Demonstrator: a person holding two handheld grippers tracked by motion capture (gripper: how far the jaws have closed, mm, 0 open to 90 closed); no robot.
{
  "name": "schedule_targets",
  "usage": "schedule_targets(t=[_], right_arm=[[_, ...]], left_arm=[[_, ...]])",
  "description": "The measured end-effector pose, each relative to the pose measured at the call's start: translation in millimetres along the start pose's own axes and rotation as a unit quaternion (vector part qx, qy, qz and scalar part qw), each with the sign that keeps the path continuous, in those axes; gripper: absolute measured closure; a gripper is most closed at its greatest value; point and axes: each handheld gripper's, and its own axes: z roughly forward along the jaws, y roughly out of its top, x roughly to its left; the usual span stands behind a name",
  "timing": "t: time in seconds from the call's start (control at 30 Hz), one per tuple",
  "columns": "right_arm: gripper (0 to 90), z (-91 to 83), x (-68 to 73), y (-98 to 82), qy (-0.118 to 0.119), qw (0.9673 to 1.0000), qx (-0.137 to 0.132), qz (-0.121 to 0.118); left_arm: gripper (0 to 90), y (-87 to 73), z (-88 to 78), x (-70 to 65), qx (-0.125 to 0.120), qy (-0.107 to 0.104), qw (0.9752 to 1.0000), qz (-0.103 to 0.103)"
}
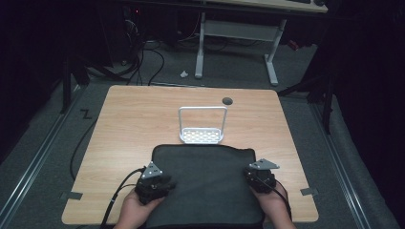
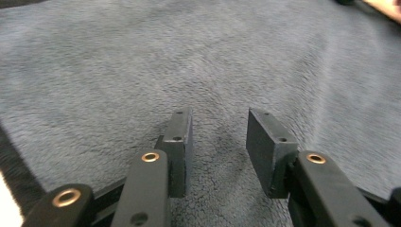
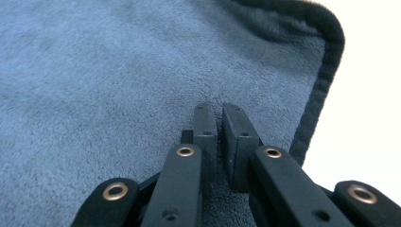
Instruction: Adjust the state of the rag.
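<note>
Dark towel [image 1: 205, 183] lay flat on the tabletop [image 1: 133, 124], near edge. Left gripper [image 2: 218, 137] over its left part, fingers apart, empty. Right gripper [image 3: 218, 137] beside right hem, nearer the far-right corner, fingers nearly closed, gripping nothing visible.

A cloth [image 1: 205, 183] is lying on the table's [image 1: 129, 124] near edge. A rack [image 1: 202, 125] is standing just behind it. The left gripper [image 1: 154, 181] and right gripper [image 1: 260, 175] are resting on the cloth's left and right sides.

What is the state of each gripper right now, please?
Left gripper: open, jaws apart over the grey towel, holding nothing.
Right gripper: shut, jaws nearly together, nothing visibly between them.
</note>
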Motion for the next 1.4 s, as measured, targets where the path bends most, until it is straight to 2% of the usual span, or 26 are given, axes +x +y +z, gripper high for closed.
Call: schedule_targets(t=[0.13, 0.17, 0.2, 0.27, 0.33, 0.37, 0.4, 0.53, 0.63, 0.7, 0.73, 0.8, 0.83, 0.9, 0.97, 1.0, 1.1, 1.17, 1.23, 1.3, 1.37, 1.4], right_arm=[[84.7, -5.6, -9.7, -8.0, -0.002, 0.9999, -0.005, 0.013], [83.5, -5.9, -9.9, -8.2, -0.003, 0.9999, -0.005, 0.016], [82.6, -6.5, -9.8, -7.9, -0.004, 0.9998, -0.007, 0.016], [81.5, -11.9, -8.8, -6.0, -0.004, 0.9995, -0.024, 0.018], [79.2, -18.6, -7.5, -3.9, -0.001, 0.9988, -0.043, 0.022], [78.6, -20.6, -6.3, -3.6, -0.001, 0.9986, -0.048, 0.025], [77.6, -22.3, -4.8, -3.7, 0.003, 0.9984, -0.053, 0.021], [71.0, -21.0, 2.3, -5.7, 0.006, 0.9987, -0.050, 0.009], [67.0, -18.8, 6.2, -5.3, 0.011, 0.9987, -0.049, 0.005], [64.5, -17.9, 9.3, -4.2, 0.014, 0.9987, -0.050, 0.002], [64.0, -18.2, 11.3, -3.6, 0.015, 0.9986, -0.051, 0.002], [61.9, -19.7, 14.3, -2.2, 0.019, 0.9983, -0.056, -0.002], [60.6, -21.0, 16.3, -1.8, 0.020, 0.9981, -0.058, -0.001], [58.9, -23.3, 19.2, -1.4, 0.021, 0.9979, -0.061, -0.004], [58.1, -24.5, 21.3, -1.6, 0.022, 0.9977, -0.064, -0.007], [58.0, -24.8, 21.7, -1.8, 0.022, 0.9977, -0.064, -0.008], [57.7, -24.8, 21.7, -2.3, 0.022, 0.9977, -0.064, -0.005], [57.7, -24.8, 20.8, -2.8, 0.023, 0.9977, -0.064, -0.001], [57.7, -23.9, 19.7, -3.3, 0.023, 0.9978, -0.063, 0.001], [57.7, -23.5, 19.6, -3.7, 0.024, 0.9979, -0.059, 0.006], [57.6, -23.0, 20.0, -3.8, 0.026, 0.9979, -0.059, 0.004], [57.6, -23.1, 20.6, -3.8, 0.026, 0.9979, -0.059, 0.004]], left_arm=[[61.9, 2.2, 3.9, -6.1, 0.004, -0.004, 0.9999, 0.010], [61.8, 3.5, 3.5, -4.9, 0.005, 0.000, 0.9999, 0.011], [61.0, 6.0, 2.0, -1.1, 0.003, 0.013, 0.9998, 0.012], [58.4, 11.3, -2.4, 10.7, -0.010, 0.033, 0.9994, 0.002], [55.0, 16.0, -4.5, 23.9, -0.023, 0.062, 0.9978, -0.001], [53.4, 19.6, -3.9, 33.4, -0.020, 0.082, 0.9964, -0.001], [51.9, 22.4, -2.8, 41.2, -0.018, 0.090, 0.9957, -0.005], [46.6, 32.1, 2.4, 66.1, -0.021, 0.111, 0.9933, -0.025], [43.2, 39.2, 8.8, 77.1, -0.016, 0.112, 0.9927, -0.042], [40.7, 43.3, 15.3, 78.9, -0.009, 0.109, 0.9929, -0.046], [39.7, 45.1, 18.0, 78.5, -0.007, 0.114, 0.9926, -0.041], [40.1, 48.1, 22.3, 76.7, -0.002, 0.135, 0.9903, -0.033], [42.0, 49.1, 23.4, 76.5, -0.004, 0.143, 0.9890, -0.037], [44.1, 50.1, 23.0, 78.2, -0.005, 0.142, 0.9887, -0.048], [49.1, 50.2, 22.1, 77.8, 0.001, 0.154, 0.9872, -0.040], [50.3, 50.4, 20.7, 79.1, 0.002, 0.153, 0.9870, -0.047], [45.1, 50.2, 17.0, 84.3, -0.006, 0.159, 0.9856, -0.055], [44.4, 49.7, 17.3, 87.6, -0.008, 0.145, 0.9874, -0.062], [45.5, 49.0, 19.6, 85.7, -0.009, 0.138, 0.9892, -0.050], [49.7, 48.5, 22.6, 81.1, -0.011, 0.132, 0.9905, -0.036], [58.5, 48.2, 24.6, 76.9, -0.008, 0.144, 0.9893, -0.017], [63.1, 48.1, 24.9, 76.5, -0.008, 0.141, 0.9898, -0.016]])
